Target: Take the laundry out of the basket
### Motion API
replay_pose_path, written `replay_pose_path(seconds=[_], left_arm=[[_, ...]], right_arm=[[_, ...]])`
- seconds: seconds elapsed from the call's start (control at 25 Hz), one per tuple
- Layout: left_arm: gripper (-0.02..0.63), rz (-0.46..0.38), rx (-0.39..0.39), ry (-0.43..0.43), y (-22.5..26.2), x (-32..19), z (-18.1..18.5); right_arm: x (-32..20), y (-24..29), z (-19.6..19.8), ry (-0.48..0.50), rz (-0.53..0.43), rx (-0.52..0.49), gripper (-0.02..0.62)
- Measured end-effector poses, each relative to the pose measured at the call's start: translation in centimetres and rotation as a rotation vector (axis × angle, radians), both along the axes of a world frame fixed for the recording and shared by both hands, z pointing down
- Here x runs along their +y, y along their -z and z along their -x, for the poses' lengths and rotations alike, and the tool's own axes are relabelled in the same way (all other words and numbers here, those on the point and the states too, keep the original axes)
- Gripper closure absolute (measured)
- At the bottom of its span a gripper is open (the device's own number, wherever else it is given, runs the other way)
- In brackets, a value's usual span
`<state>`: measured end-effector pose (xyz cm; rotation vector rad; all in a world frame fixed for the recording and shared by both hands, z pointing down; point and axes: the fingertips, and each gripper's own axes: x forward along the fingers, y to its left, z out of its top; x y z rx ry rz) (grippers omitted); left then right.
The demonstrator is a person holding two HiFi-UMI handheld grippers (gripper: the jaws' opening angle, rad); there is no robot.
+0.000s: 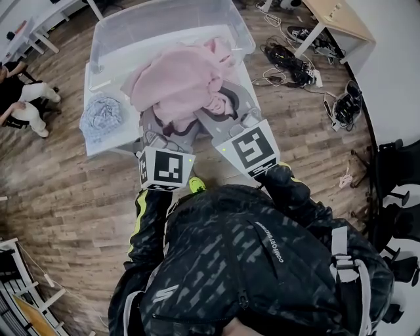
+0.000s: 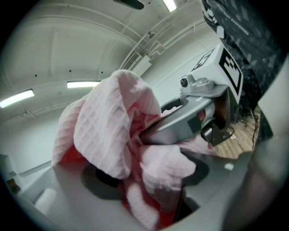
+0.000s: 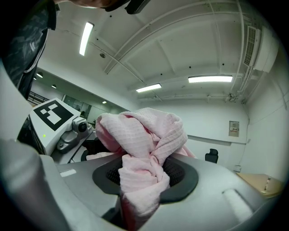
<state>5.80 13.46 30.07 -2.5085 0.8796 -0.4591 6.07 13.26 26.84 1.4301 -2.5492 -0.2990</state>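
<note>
In the head view a pink waffle-weave towel (image 1: pixel 180 82) hangs bunched in front of the clear plastic basket (image 1: pixel 131 29), over the white table (image 1: pixel 105 141). Both grippers hold it from below. My left gripper (image 1: pixel 164 123) is shut on a thick fold of the towel (image 2: pixel 113 135), which fills the space between its jaws (image 2: pixel 151 176). My right gripper (image 1: pixel 220 105) is shut on a twisted wad of the same towel (image 3: pixel 144 140) that is pinched between its pads (image 3: pixel 144 180). Cloth hides the fingertips of both grippers in the head view. The right gripper (image 2: pixel 198 113) lies close beside the left.
A blue patterned cloth (image 1: pixel 102 117) lies on the table's left end. A seated person (image 1: pixel 20 98) is at the far left. Cables and shoes (image 1: pixel 295 62) litter the wooden floor at the right, near a desk (image 1: pixel 335 16).
</note>
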Motion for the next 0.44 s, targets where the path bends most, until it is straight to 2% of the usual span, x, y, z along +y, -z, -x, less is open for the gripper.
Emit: replay_pose_path(seconds=[0.44], left_arm=[[0.268, -0.012, 0.014, 0.004, 0.6, -0.7, 1.3]], right_arm=[[-0.6, 0.6, 1.4, -0.006, -0.019, 0.015, 0.431]])
